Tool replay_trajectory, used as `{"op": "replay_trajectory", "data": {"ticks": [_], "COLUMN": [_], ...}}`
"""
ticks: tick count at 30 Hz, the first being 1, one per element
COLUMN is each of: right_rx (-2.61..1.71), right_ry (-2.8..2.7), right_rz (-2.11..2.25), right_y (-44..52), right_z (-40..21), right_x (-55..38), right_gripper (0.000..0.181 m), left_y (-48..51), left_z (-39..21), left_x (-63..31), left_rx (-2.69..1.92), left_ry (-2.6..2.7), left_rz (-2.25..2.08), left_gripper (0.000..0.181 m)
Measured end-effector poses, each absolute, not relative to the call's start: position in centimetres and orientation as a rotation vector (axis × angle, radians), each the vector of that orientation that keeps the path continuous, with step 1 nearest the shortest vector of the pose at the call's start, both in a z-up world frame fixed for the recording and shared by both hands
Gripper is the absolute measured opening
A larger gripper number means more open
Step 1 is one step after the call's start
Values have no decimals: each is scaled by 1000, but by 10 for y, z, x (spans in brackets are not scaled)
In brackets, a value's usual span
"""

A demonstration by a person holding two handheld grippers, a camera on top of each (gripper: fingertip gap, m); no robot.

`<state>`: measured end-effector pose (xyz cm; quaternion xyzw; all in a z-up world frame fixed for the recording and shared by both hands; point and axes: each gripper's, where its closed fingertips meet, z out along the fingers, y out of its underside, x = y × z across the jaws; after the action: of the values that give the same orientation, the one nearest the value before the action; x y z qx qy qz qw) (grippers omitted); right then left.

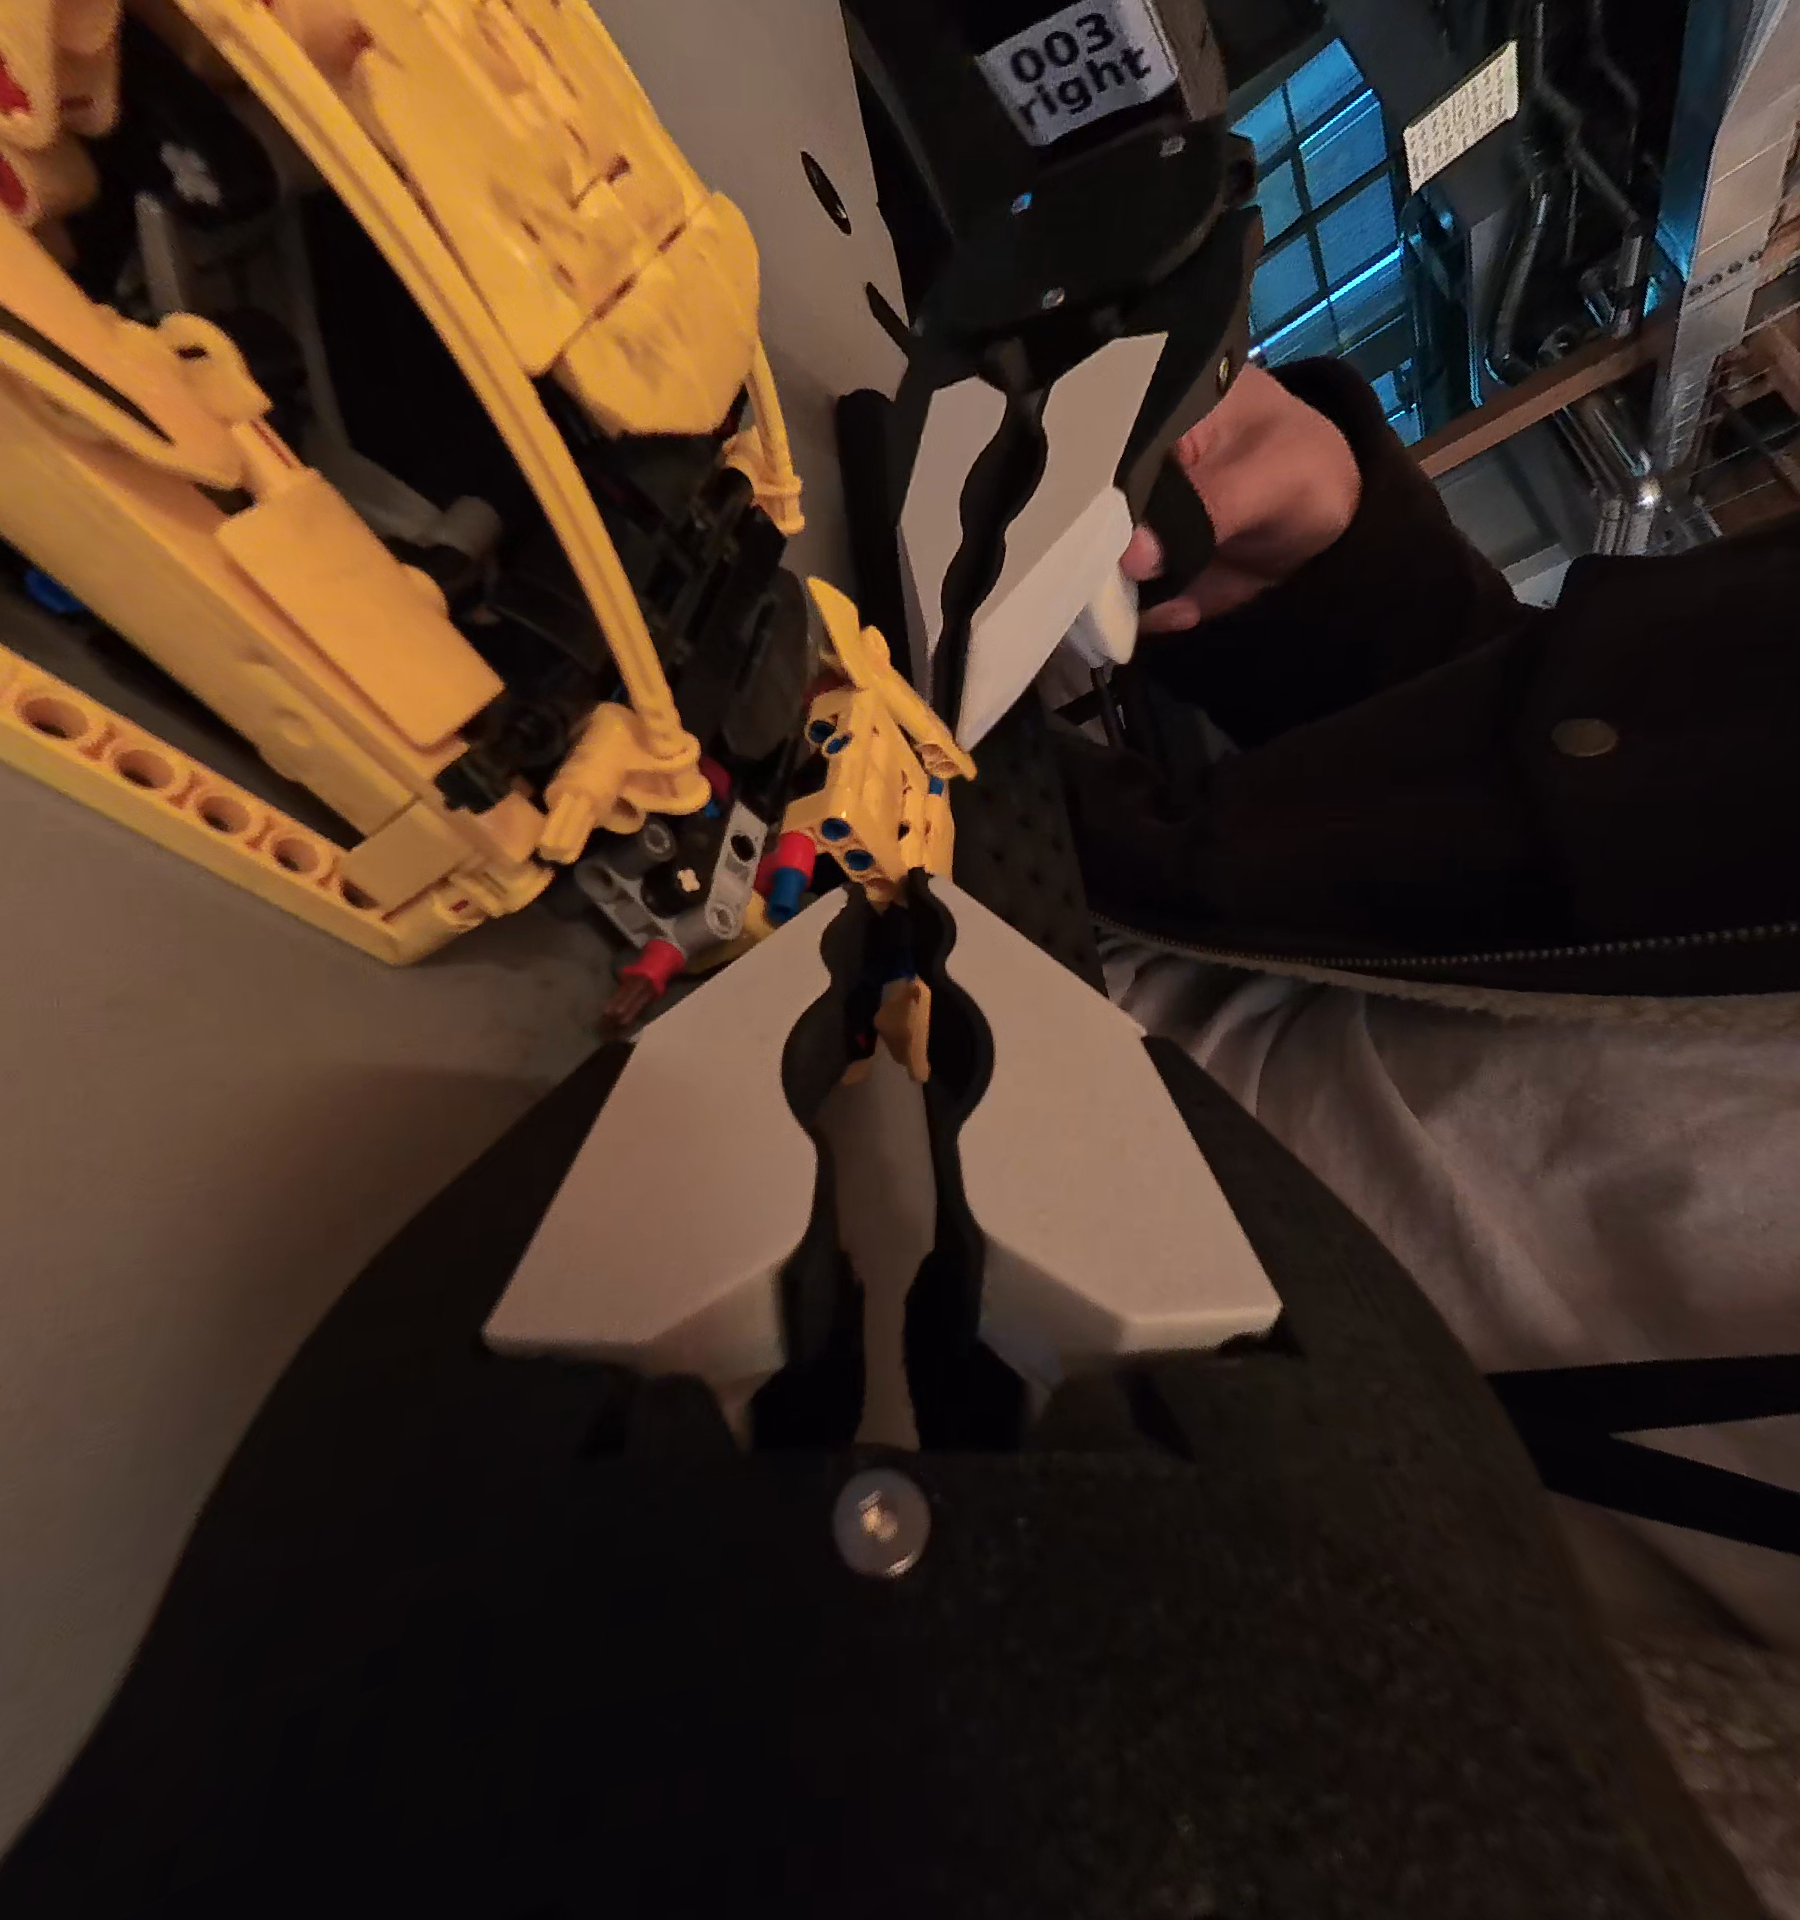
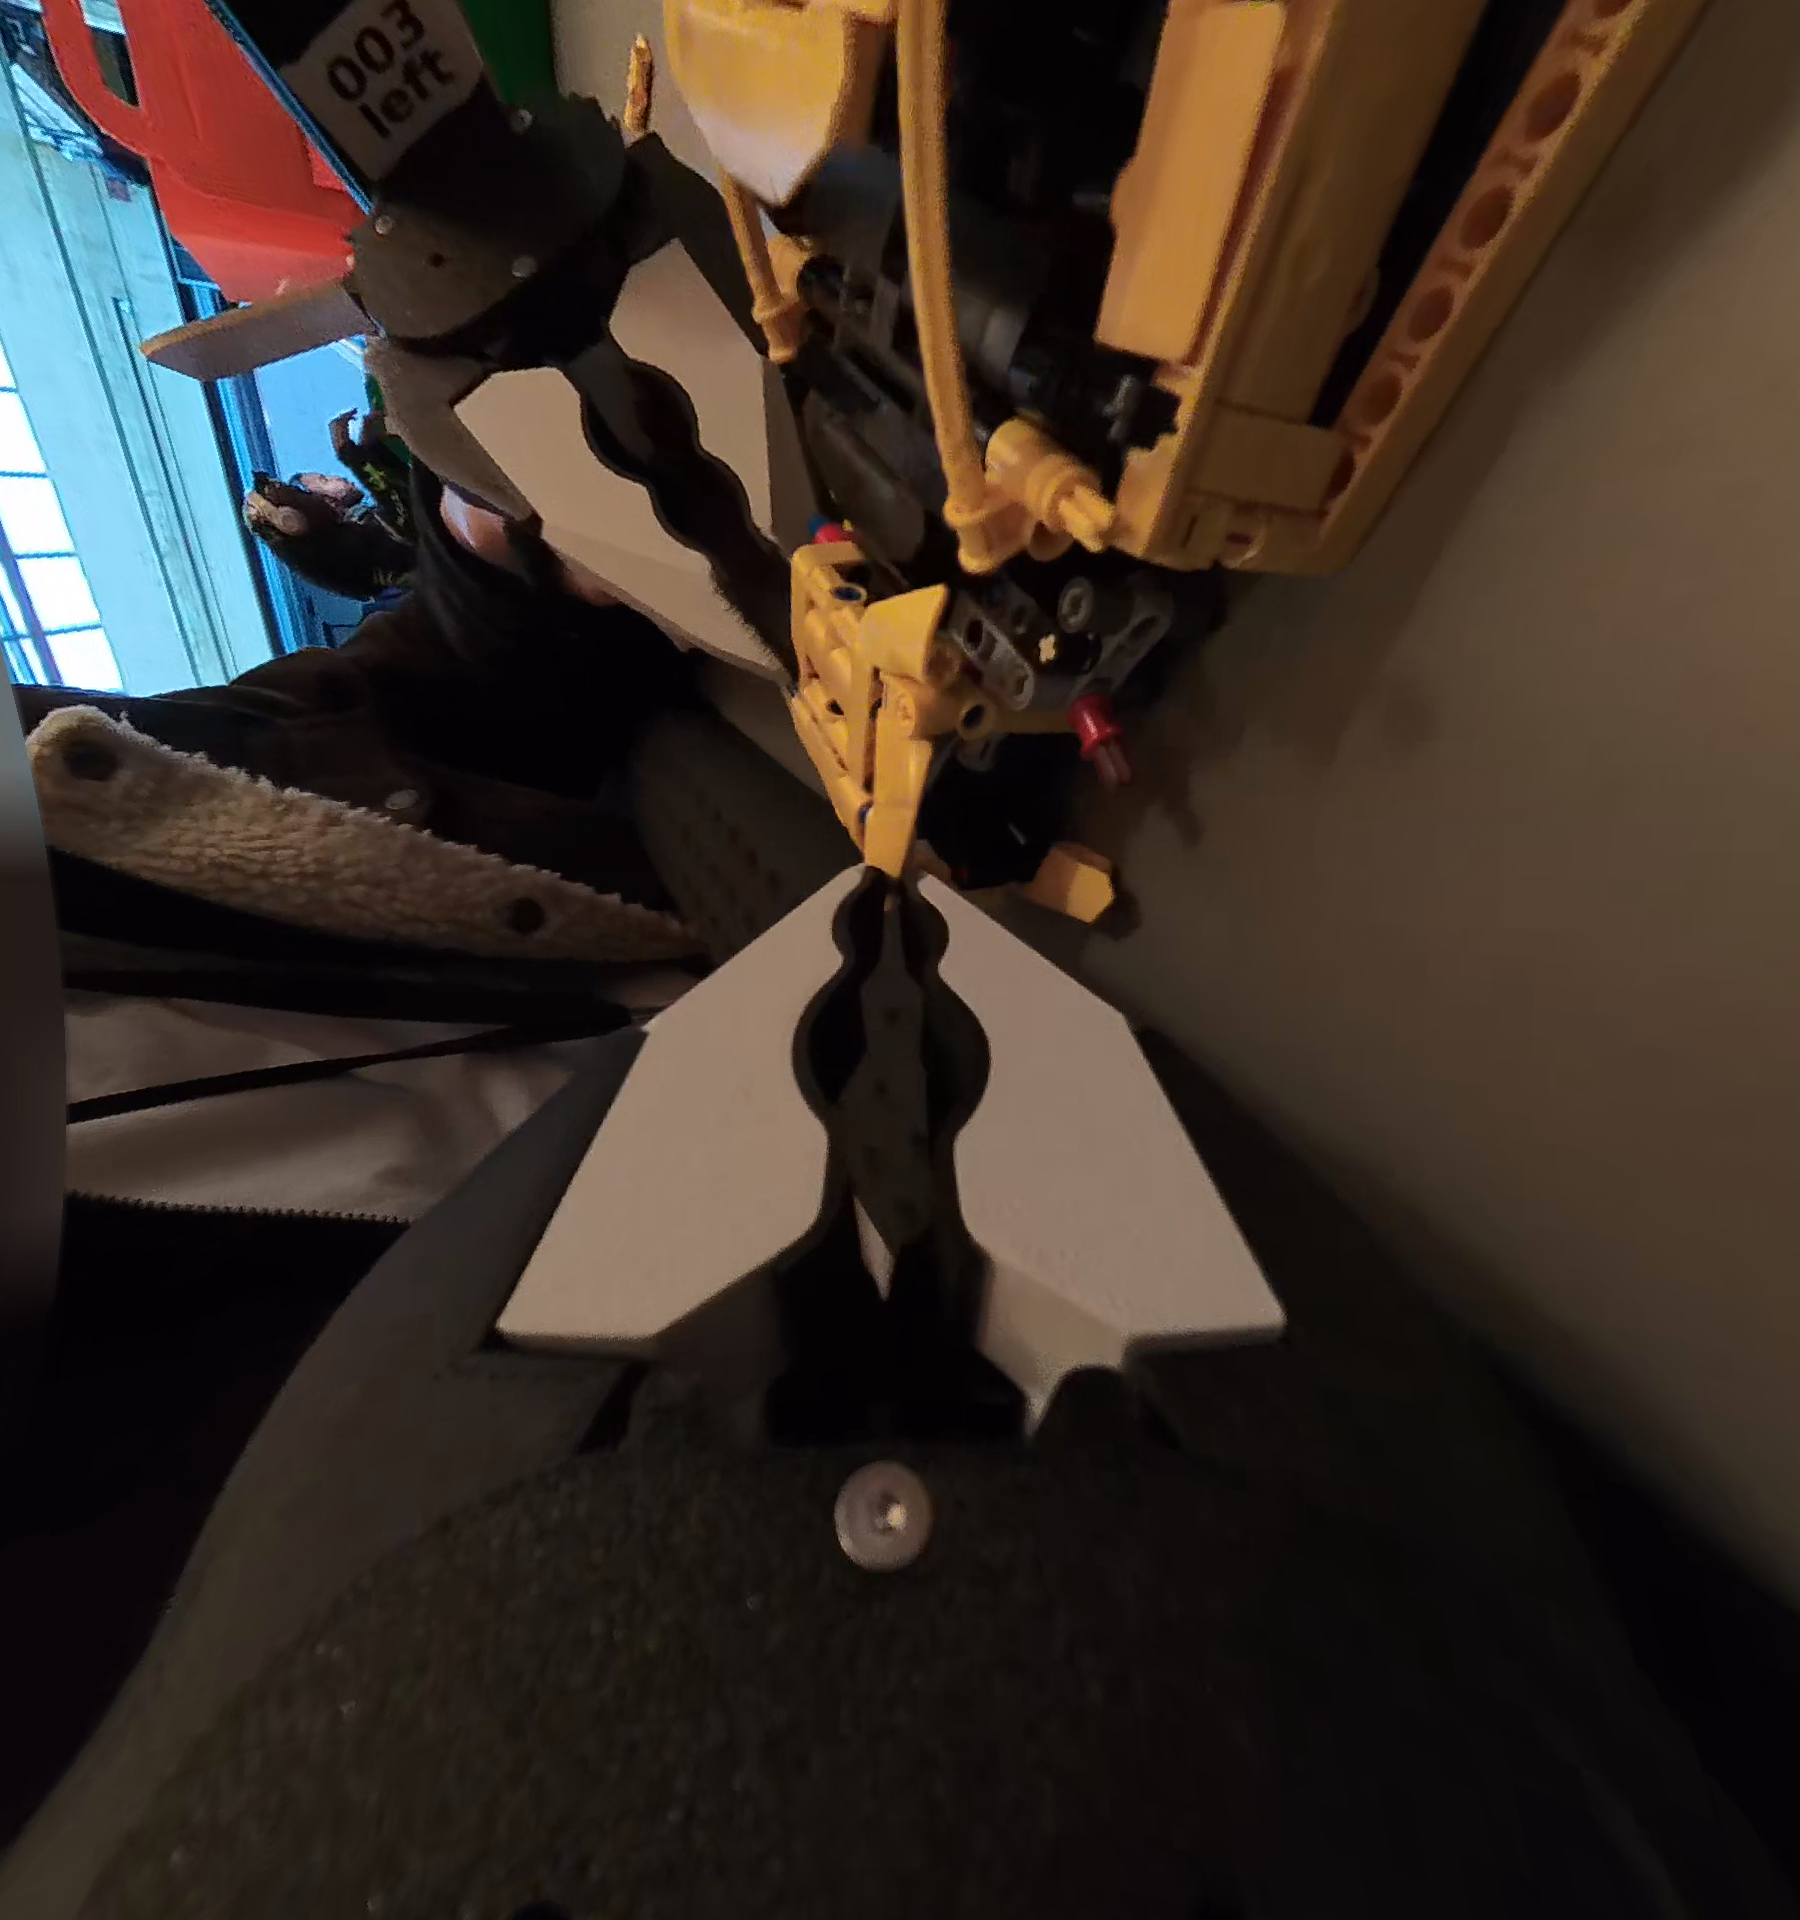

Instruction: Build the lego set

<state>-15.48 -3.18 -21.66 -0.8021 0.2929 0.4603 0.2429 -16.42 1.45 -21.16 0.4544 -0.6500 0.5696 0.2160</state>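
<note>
Both grippers pinch one small yellow sub-assembly of studless beams with blue pins, held just beside the big yellow model on the smooth grey table. The left gripper has its matte white wedge fingers nearly closed on one end; the right gripper clamps the other end likewise
</note>
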Motion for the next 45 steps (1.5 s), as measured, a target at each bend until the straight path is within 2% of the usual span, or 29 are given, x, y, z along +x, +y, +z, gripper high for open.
{"op": "replay_trajectory", "data": {"ticks": [13,23,28,31,35,38,45], "right_rx": [-2042,-2039,-2013,-2020,-2031,-1996,-1925], "right_ry": [1034,1102,1059,998,942,952,974], "right_rz": [1186,847,1021,1144,1300,1423,1289], "right_y": [-27,-24,-24,-25,-14,-4,-4], "right_z": [-216,-217,-214,-211,-213,-215,-216], "right_x": [-147,-140,-144,-135,-130,-133,-130], "right_gripper": [1,2,4,18,23,8,7], "left_y": [16,17,17,17,17,17,17], "left_z": [-212,-212,-212,-212,-212,-212,-212], "left_x": [-162,-160,-162,-162,-162,-163,-161], "left_rx": [1274,1294,1284,1283,1280,1277,1285], "left_ry": [-1821,-1827,-1821,-1820,-1819,-1819,-1816], "left_rz": [1598,1613,1607,1607,1605,1603,1609], "left_gripper": [6,6,6,6,6,6,6]}}
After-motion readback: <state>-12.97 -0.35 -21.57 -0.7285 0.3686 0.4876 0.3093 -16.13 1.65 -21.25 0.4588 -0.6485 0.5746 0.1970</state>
